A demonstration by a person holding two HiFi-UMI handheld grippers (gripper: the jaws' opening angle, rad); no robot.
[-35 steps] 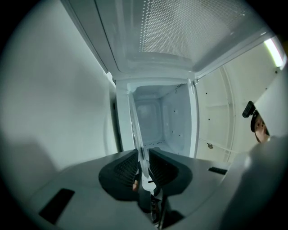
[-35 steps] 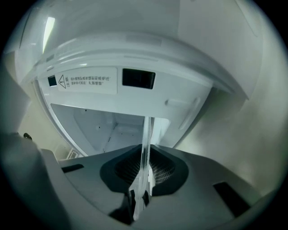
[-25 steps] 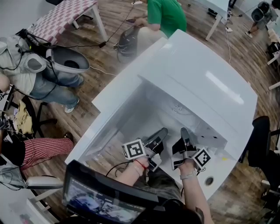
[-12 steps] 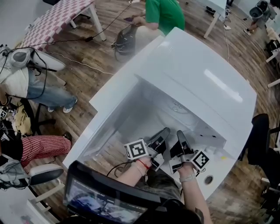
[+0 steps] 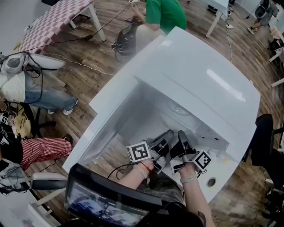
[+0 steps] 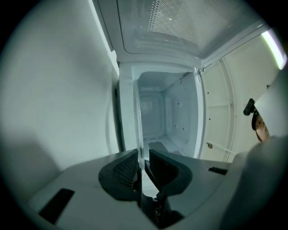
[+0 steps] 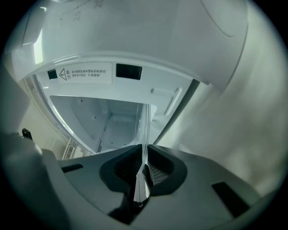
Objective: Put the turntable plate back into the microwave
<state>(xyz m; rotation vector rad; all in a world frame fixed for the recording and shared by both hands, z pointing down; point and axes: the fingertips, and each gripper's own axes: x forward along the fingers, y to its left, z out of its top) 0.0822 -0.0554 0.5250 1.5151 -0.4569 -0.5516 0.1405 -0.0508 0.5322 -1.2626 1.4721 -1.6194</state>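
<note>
The clear glass turntable plate (image 6: 139,130) (image 7: 145,130) shows edge-on as a thin pane in both gripper views. My left gripper (image 6: 143,158) (image 5: 165,142) is shut on its rim, and so is my right gripper (image 7: 143,156) (image 5: 180,141). Both hold it at the mouth of the white microwave (image 5: 208,84), side by side and almost touching. The open cavity (image 6: 157,117) (image 7: 105,119) lies straight ahead of the jaws with bare white walls. In the head view the plate itself is too faint to make out.
The microwave door (image 5: 111,95) stands open at the left of the cavity, its perforated window (image 6: 180,18) close by the left gripper. A knob (image 5: 212,182) sits on the control panel. Around are a person in green (image 5: 166,13), a checked table (image 5: 57,17) and a black chair (image 5: 266,142).
Both grippers have edged forward toward the cavity and drawn closer together, still holding the plate. The person at the left has shifted.
</note>
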